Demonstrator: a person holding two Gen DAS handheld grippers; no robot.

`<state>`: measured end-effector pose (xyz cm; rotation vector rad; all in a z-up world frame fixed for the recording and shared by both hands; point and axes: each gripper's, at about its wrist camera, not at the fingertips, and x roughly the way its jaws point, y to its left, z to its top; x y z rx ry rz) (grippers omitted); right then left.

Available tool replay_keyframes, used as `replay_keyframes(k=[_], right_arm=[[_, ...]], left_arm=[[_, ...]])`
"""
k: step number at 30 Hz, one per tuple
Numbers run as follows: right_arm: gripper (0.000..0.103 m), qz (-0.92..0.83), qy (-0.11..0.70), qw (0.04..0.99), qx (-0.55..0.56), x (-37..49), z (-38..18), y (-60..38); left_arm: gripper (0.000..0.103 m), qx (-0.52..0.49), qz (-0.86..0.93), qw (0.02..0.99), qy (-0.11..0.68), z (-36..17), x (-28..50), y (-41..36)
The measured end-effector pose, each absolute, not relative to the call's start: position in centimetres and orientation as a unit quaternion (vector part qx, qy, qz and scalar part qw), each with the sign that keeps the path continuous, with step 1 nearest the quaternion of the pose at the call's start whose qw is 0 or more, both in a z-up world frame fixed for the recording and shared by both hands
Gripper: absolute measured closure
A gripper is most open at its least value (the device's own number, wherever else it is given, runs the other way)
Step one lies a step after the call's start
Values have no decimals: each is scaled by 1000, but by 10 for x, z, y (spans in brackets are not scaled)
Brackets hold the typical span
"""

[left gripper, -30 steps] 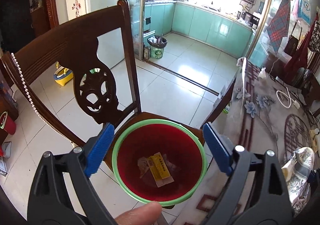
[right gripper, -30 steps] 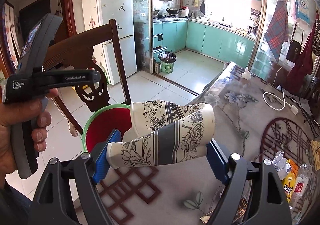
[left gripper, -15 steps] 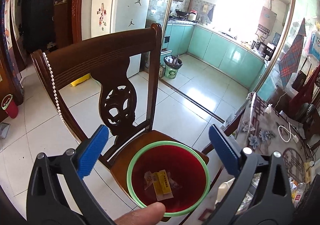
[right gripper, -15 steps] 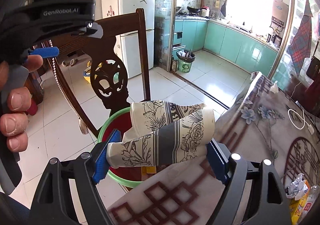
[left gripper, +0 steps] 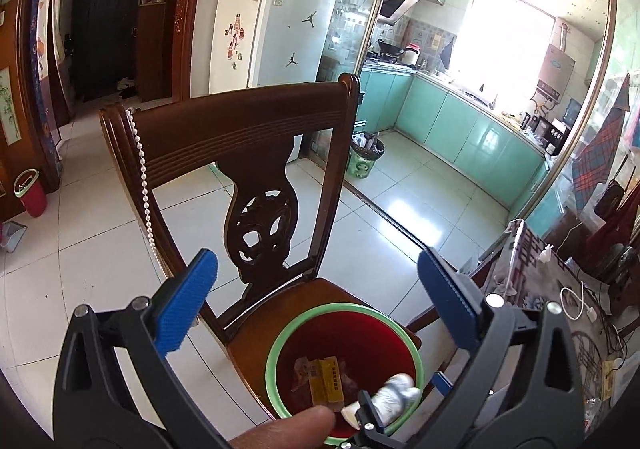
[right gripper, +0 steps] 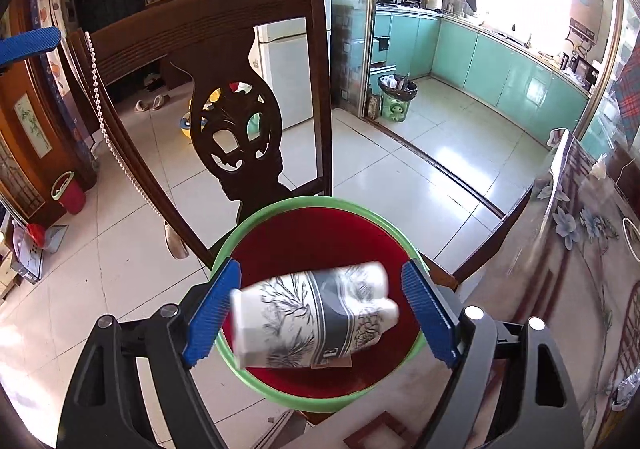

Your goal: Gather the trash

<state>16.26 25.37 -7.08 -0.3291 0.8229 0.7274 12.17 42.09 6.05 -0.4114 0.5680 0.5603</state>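
A red bin with a green rim (right gripper: 304, 205) stands on the seat of a dark wooden chair (right gripper: 232, 129). My right gripper (right gripper: 320, 313) hangs over the bin's mouth and its jaws are opening. Two nested, crushed paper cups with a flower print (right gripper: 312, 321) lie between them, blurred and loose, with a gap at the right pad. In the left wrist view the bin (left gripper: 280, 349) holds a yellow packet (left gripper: 326, 381), and the cups (left gripper: 394, 395) show at its near rim. My left gripper (left gripper: 318, 301) is open and empty, above and behind the bin.
A table with a flowered cloth (right gripper: 580, 249) borders the chair on the right. A bead string (right gripper: 100, 89) hangs from the chair back. On the tiled floor are a small red bin (right gripper: 70, 193) at the left and a green kitchen bin (right gripper: 396, 97) by the glass door.
My right gripper moved from over the table edge to above the red bin and sank, then let the cups go. My left gripper let go of the bin's rim, opened wider and rose.
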Motion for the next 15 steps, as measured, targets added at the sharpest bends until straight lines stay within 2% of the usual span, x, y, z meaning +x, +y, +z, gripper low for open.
replay_keyframes(k=[1,2,3,15], right_arm=[[15,343,386,842,-157,162,-71,254],[7,342,380,845,-156,161,-68,253],[6,342,376,847,-156,161,-67,252],[6,335,359,856,-160,155,-54,226]], left_arm=[[5,-198,271,901,274,61,122,421],[5,-197,272,901,273,61,122,420],[5,-198,272,901,272,61,122,420],[5,-200,268,902,274,62,123,417]])
